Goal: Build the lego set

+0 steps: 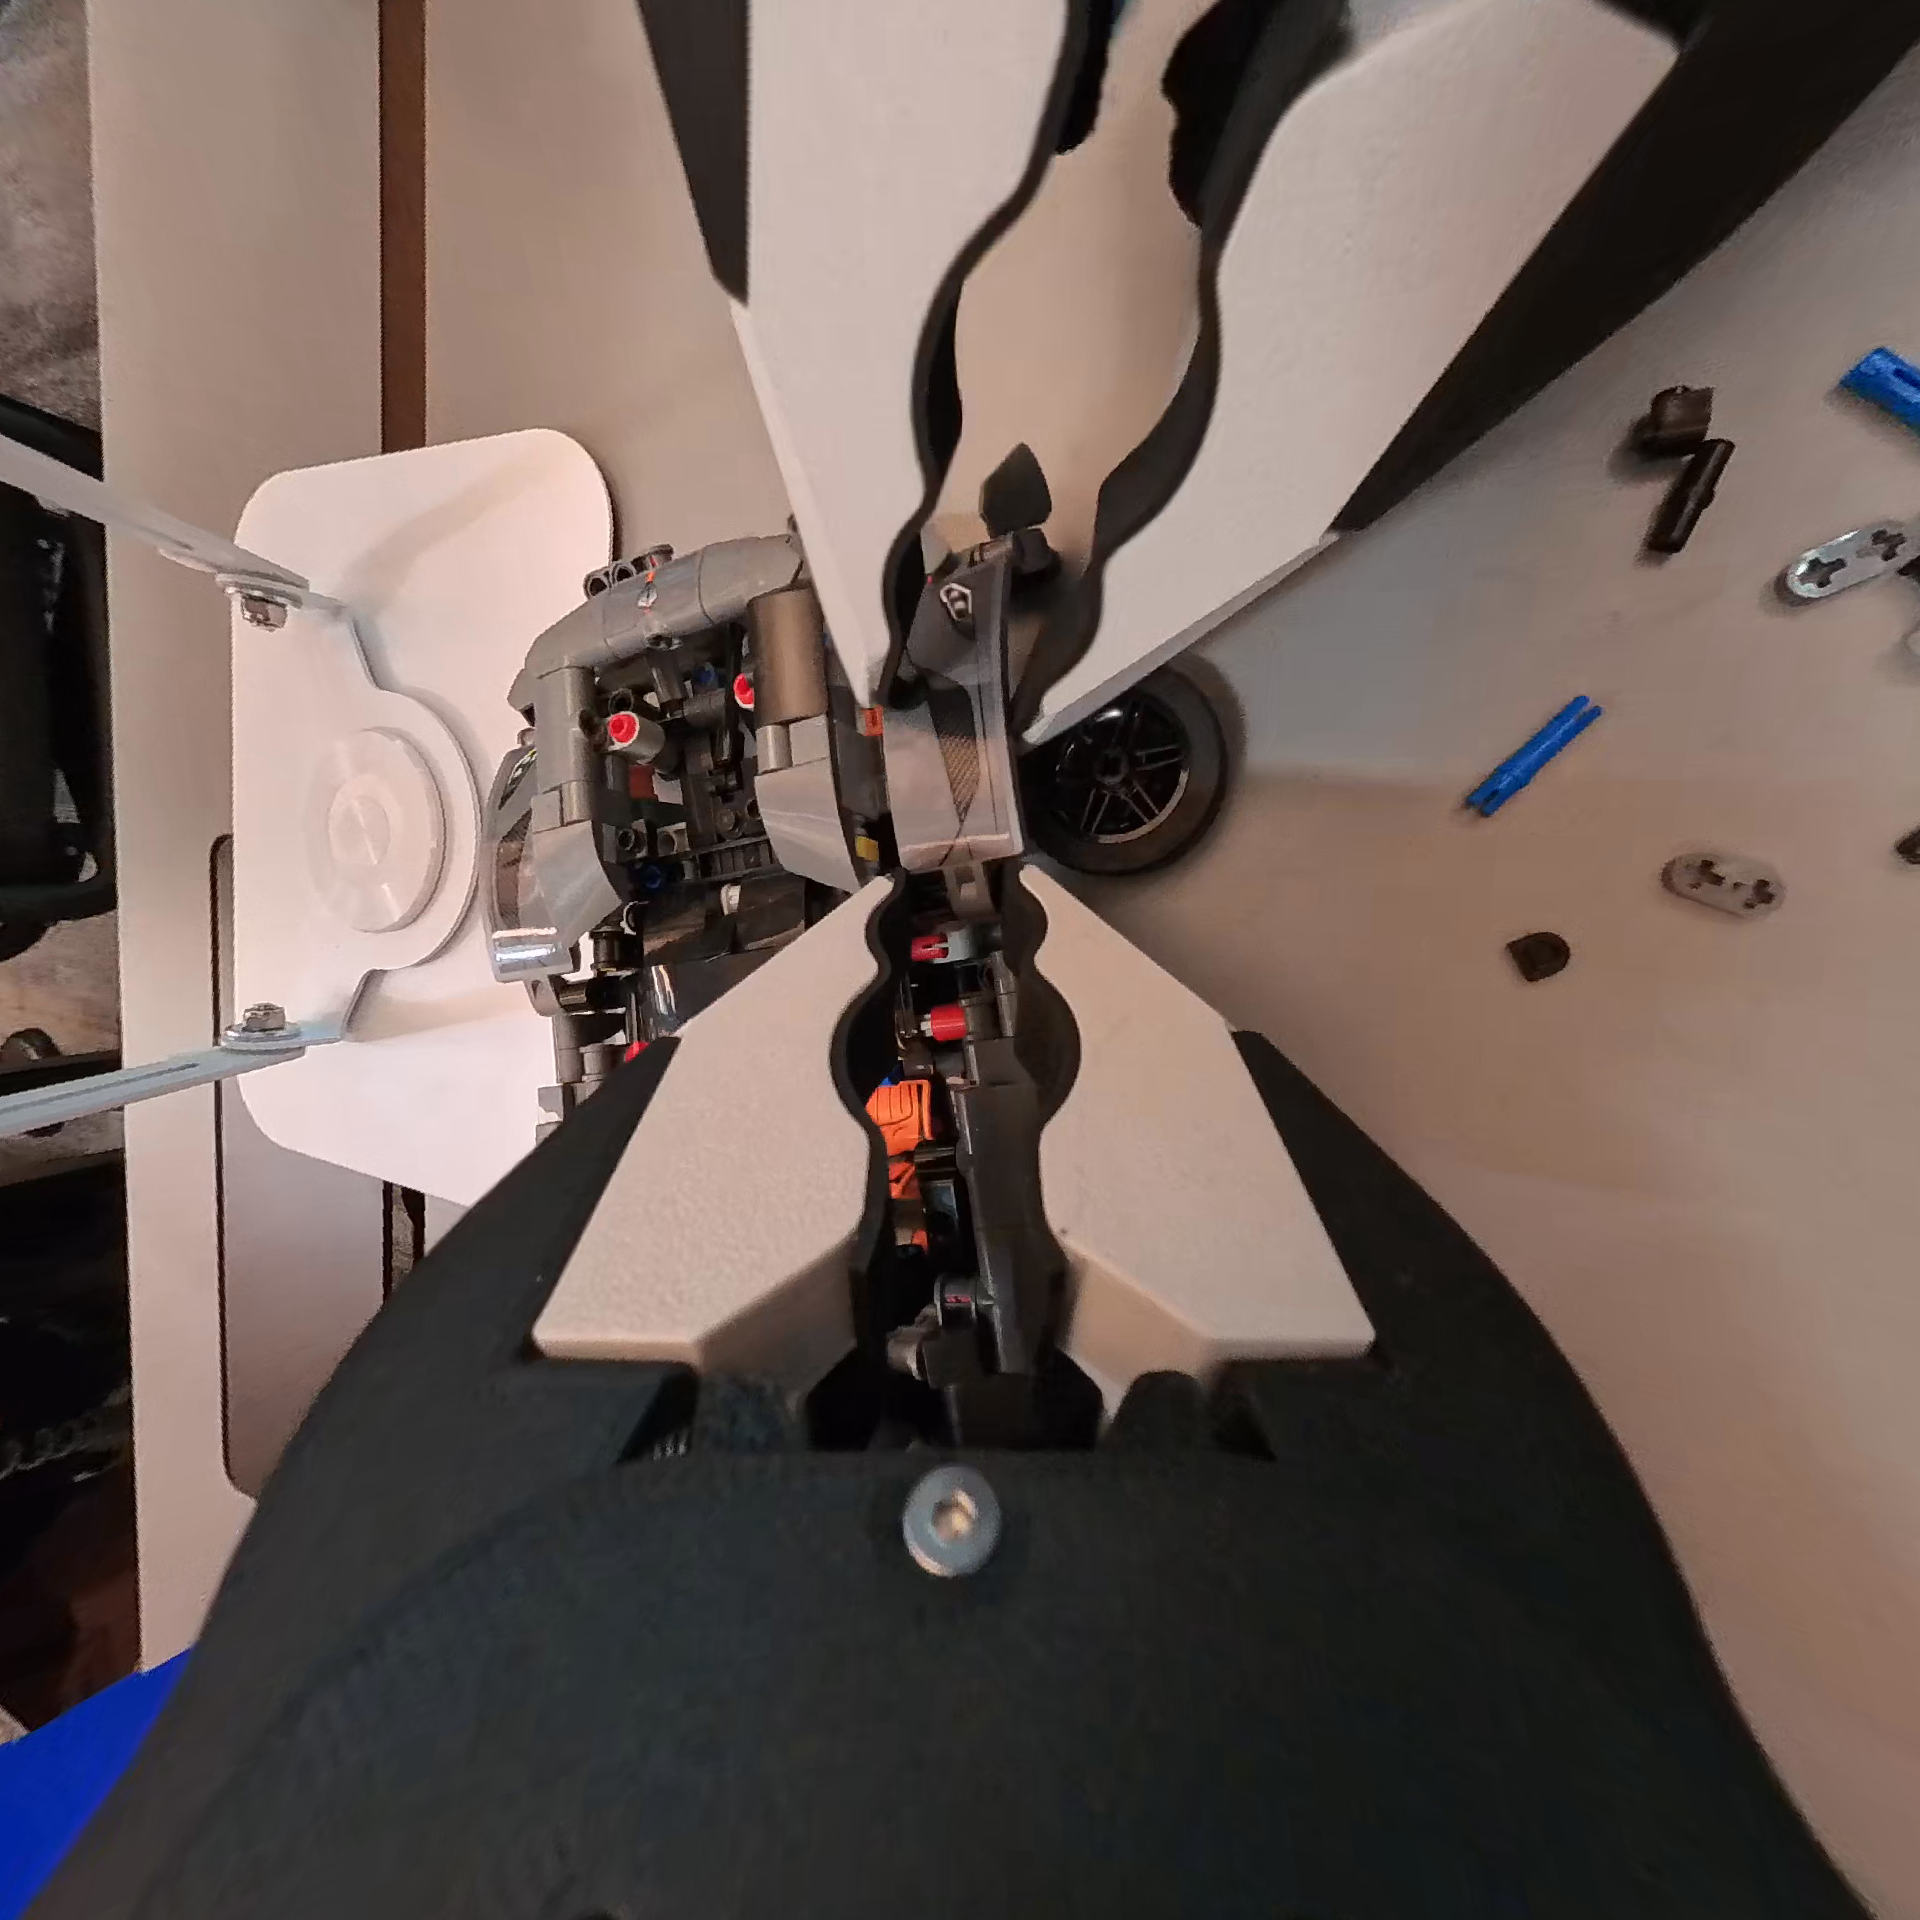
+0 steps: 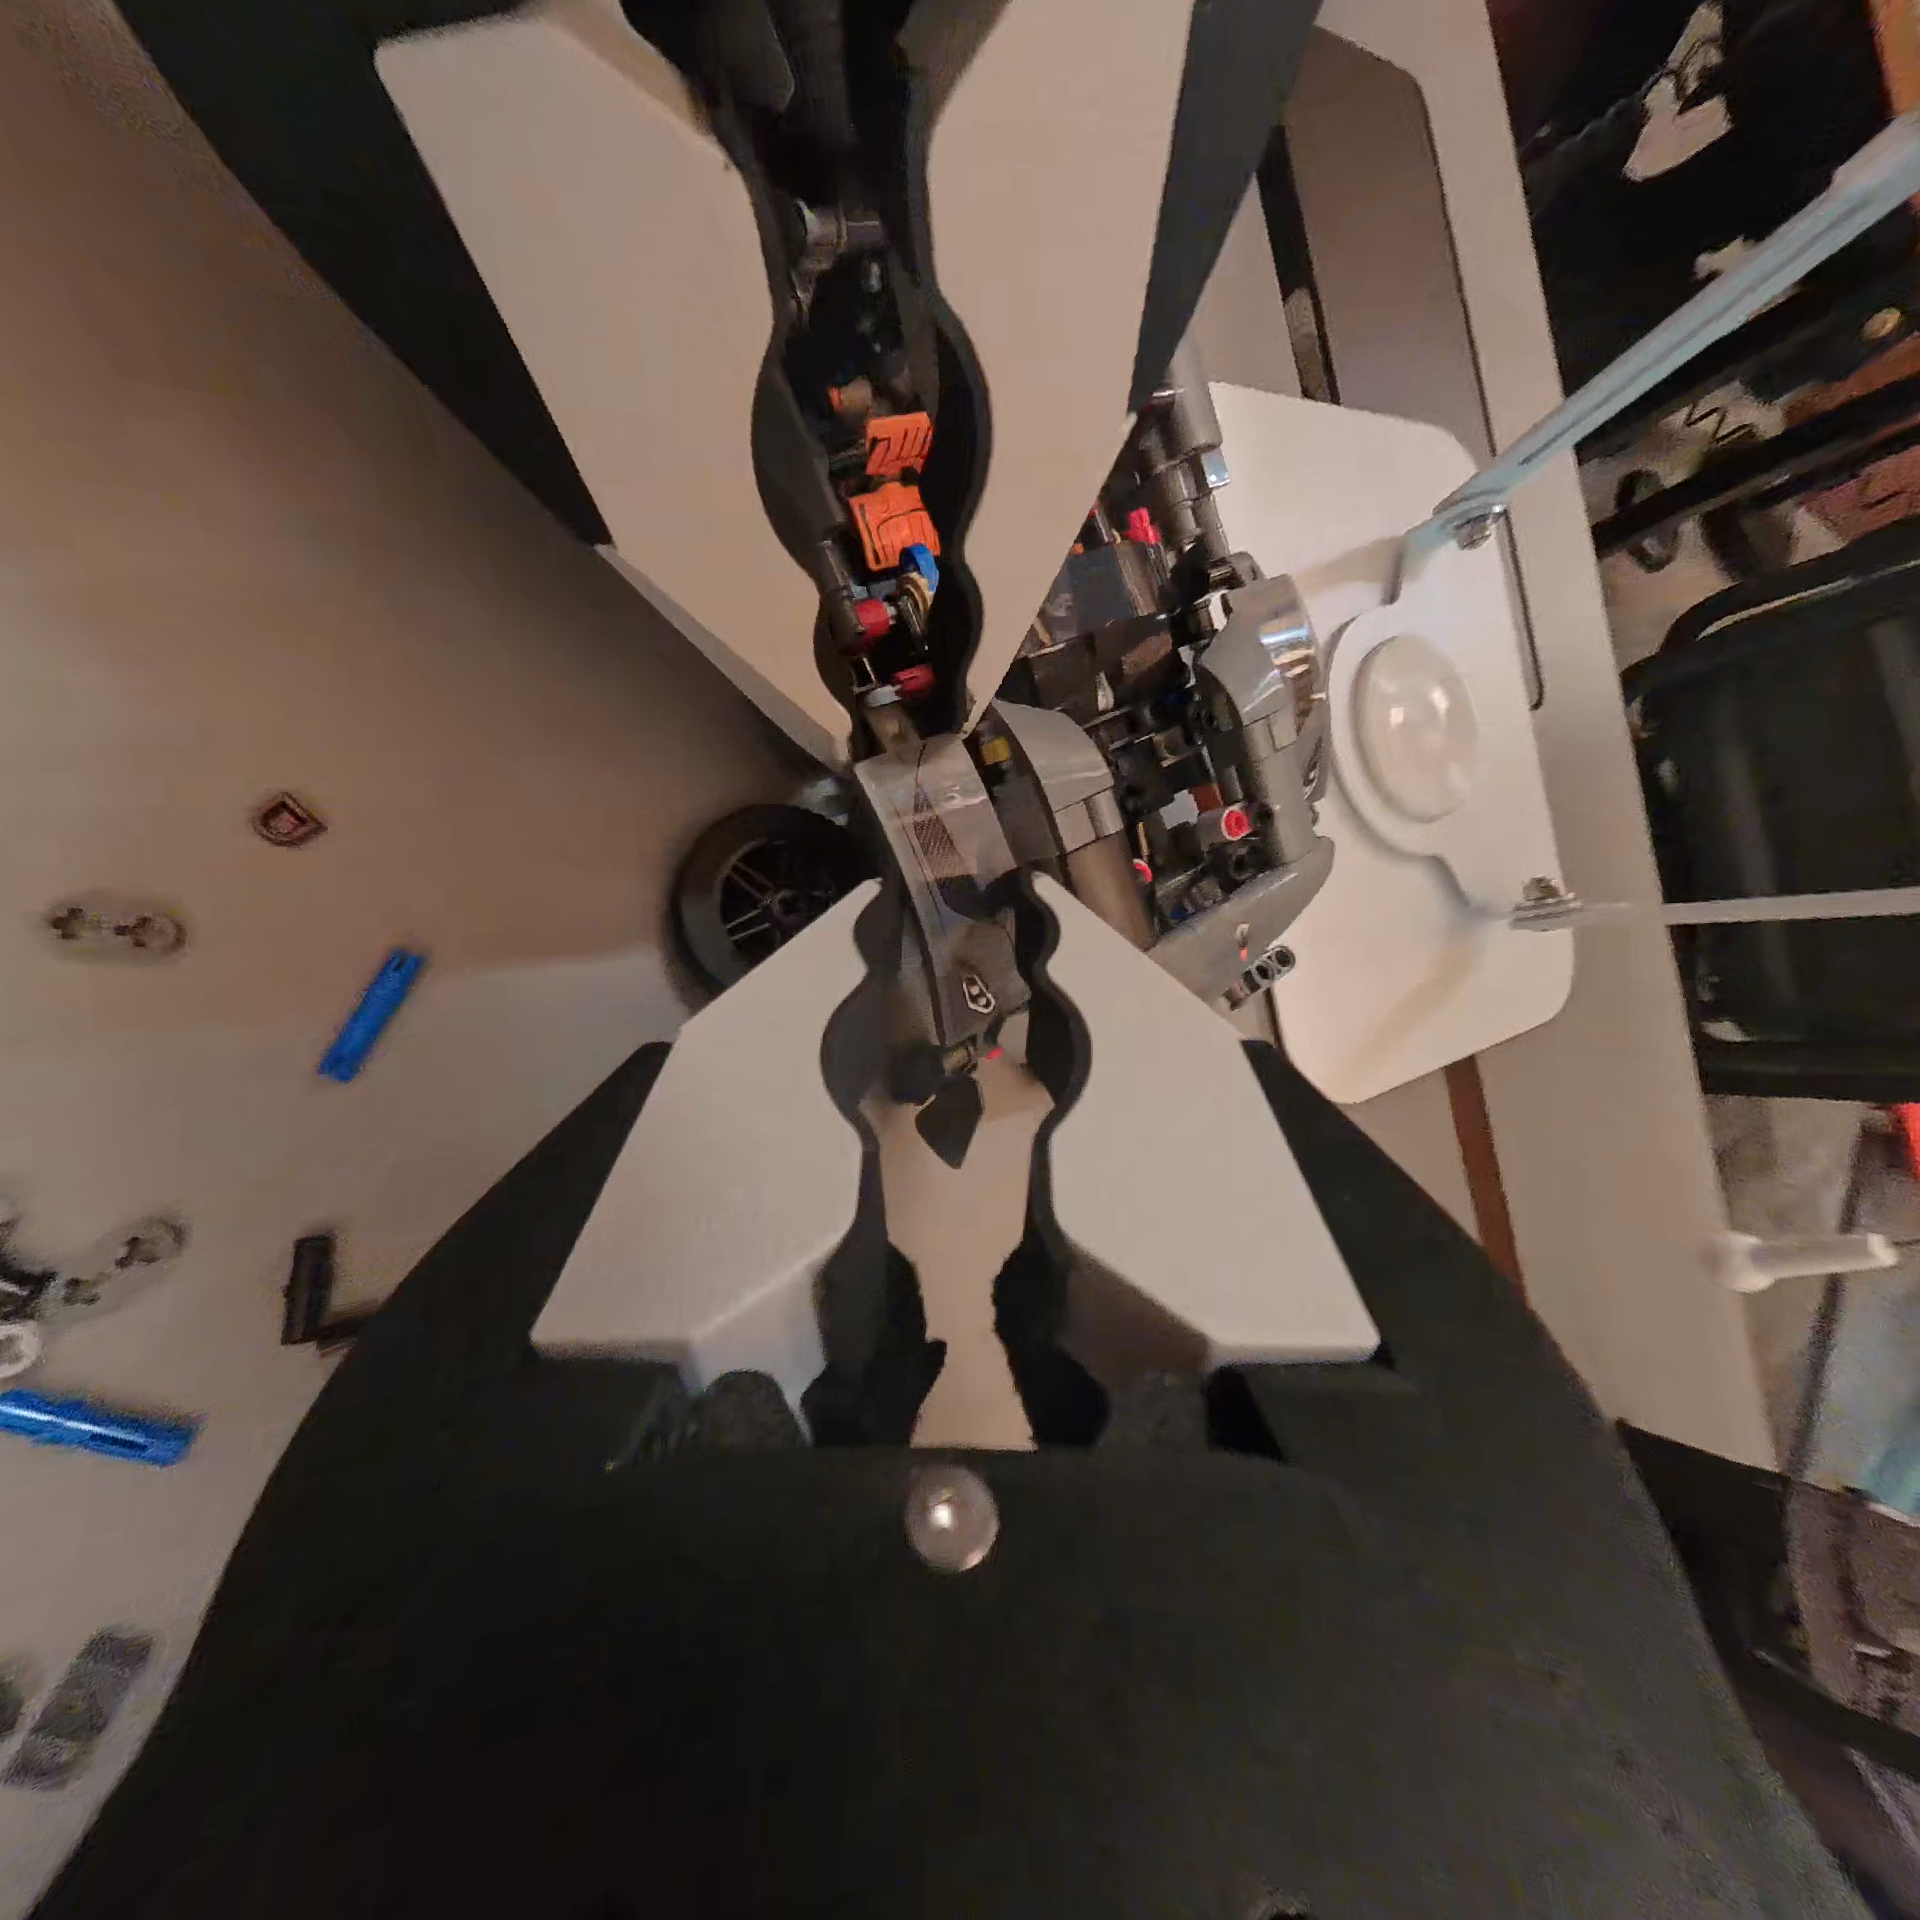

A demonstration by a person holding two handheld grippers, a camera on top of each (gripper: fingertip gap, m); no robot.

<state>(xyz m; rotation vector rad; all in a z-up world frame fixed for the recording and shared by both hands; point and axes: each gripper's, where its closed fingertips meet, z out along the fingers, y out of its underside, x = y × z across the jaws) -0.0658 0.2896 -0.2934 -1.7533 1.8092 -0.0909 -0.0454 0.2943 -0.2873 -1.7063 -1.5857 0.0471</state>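
A grey Lego car (image 1: 665, 727) with a black wheel (image 1: 1127, 774) is held above the pale table between both grippers, which face each other. My left gripper (image 1: 956, 894) is shut on the car's dark chassis, where orange and red parts show between its fingers. My right gripper (image 1: 951, 717) comes in from the top of this view. In the right wrist view my right gripper (image 2: 956, 894) is shut on the car's curved grey side panel (image 2: 935, 831). There my left gripper (image 2: 914, 727) comes in from above, with the car (image 2: 1195, 790) and its wheel (image 2: 769, 894) beside it.
Loose parts lie on the table (image 1: 1455, 1091): a blue pin (image 1: 1532, 753), a black piece (image 1: 1683, 478), a grey link (image 1: 1720, 883), a blue bar (image 2: 94, 1429). A white plate on metal arms (image 1: 416, 727) stands just behind the car, at the table edge. My left and right fingertips are right by each other. Left tips and right tips are each some 9 cm from the blue pin (image 1: 1532, 753). It is also in sight in the right wrist view (image 2: 369, 1016).
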